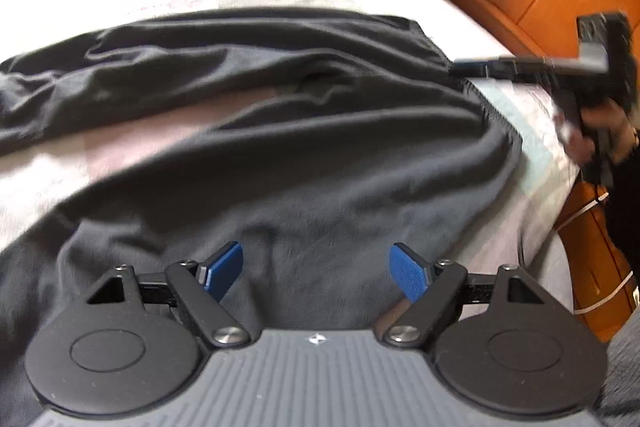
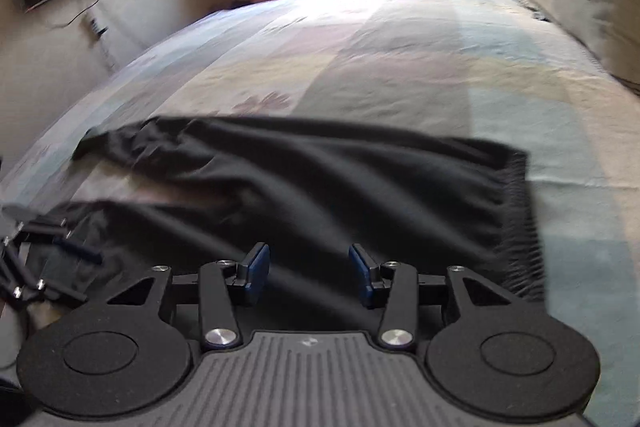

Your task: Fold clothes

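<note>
Black trousers [image 2: 304, 187] lie on a pastel patchwork bedspread [image 2: 400, 67].

The left gripper [image 1: 316, 273] has its two blue fingers [image 1: 224, 269] spread wide apart, with nothing between them. It points forward and a little down. The right gripper [image 2: 308, 269] is also spread, though its blue fingers [image 2: 258, 267] sit a bit closer together, and nothing is between them either. From the left wrist view, the right gripper shows far off on the right side, blurry, with a hand [image 1: 600, 135] wrapped around its handle. From the right wrist view, the left gripper peeks in at the left edge
</note>
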{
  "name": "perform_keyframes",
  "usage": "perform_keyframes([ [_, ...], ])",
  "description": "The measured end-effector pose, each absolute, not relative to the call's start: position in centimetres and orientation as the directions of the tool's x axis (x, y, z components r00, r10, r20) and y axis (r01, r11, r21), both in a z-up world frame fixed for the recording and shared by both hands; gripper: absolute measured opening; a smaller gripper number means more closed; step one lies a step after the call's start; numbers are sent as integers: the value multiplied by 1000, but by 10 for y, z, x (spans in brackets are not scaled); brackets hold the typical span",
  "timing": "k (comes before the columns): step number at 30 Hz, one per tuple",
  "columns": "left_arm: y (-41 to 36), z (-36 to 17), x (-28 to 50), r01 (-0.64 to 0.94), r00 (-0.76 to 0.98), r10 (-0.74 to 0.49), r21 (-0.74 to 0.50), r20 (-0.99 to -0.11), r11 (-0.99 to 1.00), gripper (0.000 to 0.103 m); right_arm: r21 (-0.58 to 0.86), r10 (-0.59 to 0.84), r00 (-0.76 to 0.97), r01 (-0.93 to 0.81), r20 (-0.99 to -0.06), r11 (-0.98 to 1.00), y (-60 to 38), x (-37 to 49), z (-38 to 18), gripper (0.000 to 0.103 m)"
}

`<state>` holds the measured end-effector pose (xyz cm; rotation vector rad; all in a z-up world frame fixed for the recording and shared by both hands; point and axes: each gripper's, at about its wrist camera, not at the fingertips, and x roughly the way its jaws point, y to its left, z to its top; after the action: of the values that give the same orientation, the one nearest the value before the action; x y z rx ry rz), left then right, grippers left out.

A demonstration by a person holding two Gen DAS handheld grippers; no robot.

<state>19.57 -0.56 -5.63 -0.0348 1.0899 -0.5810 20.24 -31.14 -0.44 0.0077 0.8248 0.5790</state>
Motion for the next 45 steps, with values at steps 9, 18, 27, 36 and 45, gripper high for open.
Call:
perform_keyframes([
  [9, 32, -61, 150, 356, 311, -479, -367, -821, 860, 82, 215, 401, 506, -386, -764, 897, -278, 139, -41, 63],
  [18, 68, -23, 129, 311, 434, -478, -371, -764, 875, 82, 288, 317, 568, -144, -760, 947, -267, 132, -41, 78],
  [27, 151, 6, 126, 102, 559, -417, -440, -716, 892, 82, 382, 370, 596, -112, -713, 917, -265, 84, -8, 78],
  [36, 212, -34, 134, -168, 584, -312, -488, -749, 857, 82, 386, 401, 606, -163, -687, 908, -250, 65, 5, 78],
  [45, 222, -72, 152, -180, 545, -410, -579, -732, 795, 82, 382, 408, 562, -170, -720, 908, -234, 75, -8, 78],
])
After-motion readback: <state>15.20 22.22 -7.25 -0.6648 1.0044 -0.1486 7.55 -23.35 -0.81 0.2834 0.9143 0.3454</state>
